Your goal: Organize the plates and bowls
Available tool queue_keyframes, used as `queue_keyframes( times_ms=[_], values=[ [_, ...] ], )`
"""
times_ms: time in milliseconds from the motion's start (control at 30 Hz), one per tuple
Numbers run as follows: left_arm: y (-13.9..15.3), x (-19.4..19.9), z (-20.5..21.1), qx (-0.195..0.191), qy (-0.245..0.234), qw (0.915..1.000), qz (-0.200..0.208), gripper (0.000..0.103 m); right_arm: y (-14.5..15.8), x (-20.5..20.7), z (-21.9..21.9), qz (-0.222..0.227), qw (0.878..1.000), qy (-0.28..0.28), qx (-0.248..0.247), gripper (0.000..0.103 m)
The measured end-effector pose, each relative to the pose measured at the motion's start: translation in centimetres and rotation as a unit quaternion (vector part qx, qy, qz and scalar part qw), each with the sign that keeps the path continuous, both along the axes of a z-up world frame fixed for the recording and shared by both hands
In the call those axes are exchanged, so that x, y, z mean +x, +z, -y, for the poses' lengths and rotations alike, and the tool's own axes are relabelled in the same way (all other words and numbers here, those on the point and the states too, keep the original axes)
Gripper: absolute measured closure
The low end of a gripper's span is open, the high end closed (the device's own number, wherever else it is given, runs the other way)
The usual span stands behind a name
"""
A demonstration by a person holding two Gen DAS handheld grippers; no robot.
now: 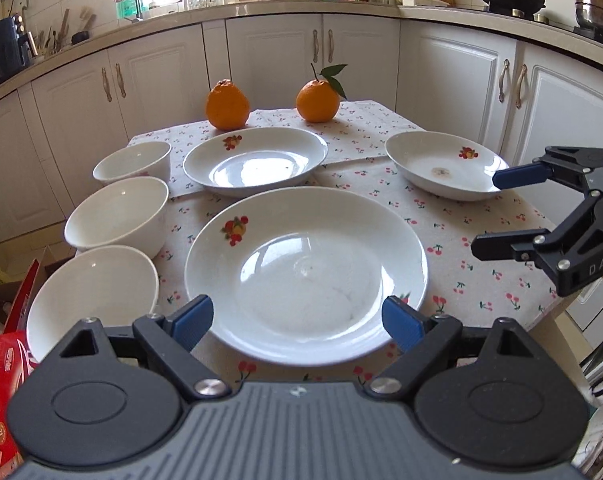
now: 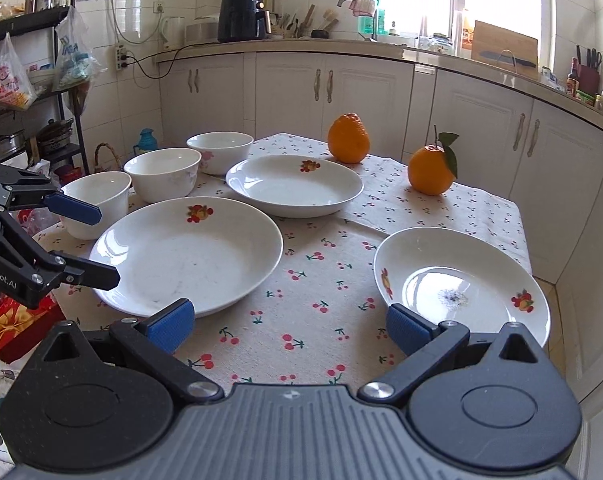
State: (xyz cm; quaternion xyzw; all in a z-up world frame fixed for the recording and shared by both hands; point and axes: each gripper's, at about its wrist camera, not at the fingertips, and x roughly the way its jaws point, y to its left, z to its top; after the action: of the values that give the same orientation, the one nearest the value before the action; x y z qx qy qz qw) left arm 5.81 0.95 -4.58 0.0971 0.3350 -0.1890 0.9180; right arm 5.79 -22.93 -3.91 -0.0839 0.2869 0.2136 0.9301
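Three plates and three bowls sit on the cloth-covered surface (image 1: 381, 200), none stacked yet.

Left wrist view: left gripper (image 1: 297, 322), jaws apart and holding nothing, over the near rim of the big plate (image 1: 305, 276). Second plate (image 1: 255, 162) lies just beyond the big plate; stained plate (image 1: 441, 164) lies to its right, well apart. The bowls stand in a row left of the big plate: near bowl (image 1: 93, 292), middle bowl (image 1: 117, 216), far bowl (image 1: 133, 162). Two oranges (image 1: 227, 105) sit beyond the second plate. Right gripper (image 1: 487, 212) comes in from the right of the big plate, jaws apart, empty, upper pad (image 1: 519, 175) at the stained plate's rim; contact unclear.

Right wrist view: right gripper (image 2: 289, 326), jaws released, hangs over bare cloth right of the big plate (image 2: 187, 254), between it and the stained plate (image 2: 461, 284). Left gripper (image 2: 97, 244) open at the big plate's left edge.

Judgement: glazed china, stiff, smooth, breakable, moderately heavy. Pinch a raised rim, lift level, set down softly when stacking.
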Motion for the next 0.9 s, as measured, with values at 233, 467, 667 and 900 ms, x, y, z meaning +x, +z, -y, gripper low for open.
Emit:
queue_keyframes(
  times_ms=[233,467,667,900],
  values=[
    [-1.4,-0.7,-1.0,0.000,-0.006,0.9997,-0.022,0.011,-0.5,0.7,-1.1,-0.012,0.999,0.019,-0.028,0.000],
    [-2.6,-0.3,-0.8,-0.009,-0.014,0.9993,-0.033,0.011,-0.5,1.1,-1.9,-0.018,0.998,0.052,-0.033,0.000],
    [-3.4,0.2,-0.5,-0.010,-0.014,0.9991,-0.038,0.011,0.2,2.8,-2.5,-0.025,0.996,0.078,-0.042,0.000],
    [-3.9,0.7,-0.3,-0.011,-0.006,0.9991,-0.040,0.010,0.4,5.7,-3.7,-0.034,0.990,0.130,-0.054,0.000]
  ],
)
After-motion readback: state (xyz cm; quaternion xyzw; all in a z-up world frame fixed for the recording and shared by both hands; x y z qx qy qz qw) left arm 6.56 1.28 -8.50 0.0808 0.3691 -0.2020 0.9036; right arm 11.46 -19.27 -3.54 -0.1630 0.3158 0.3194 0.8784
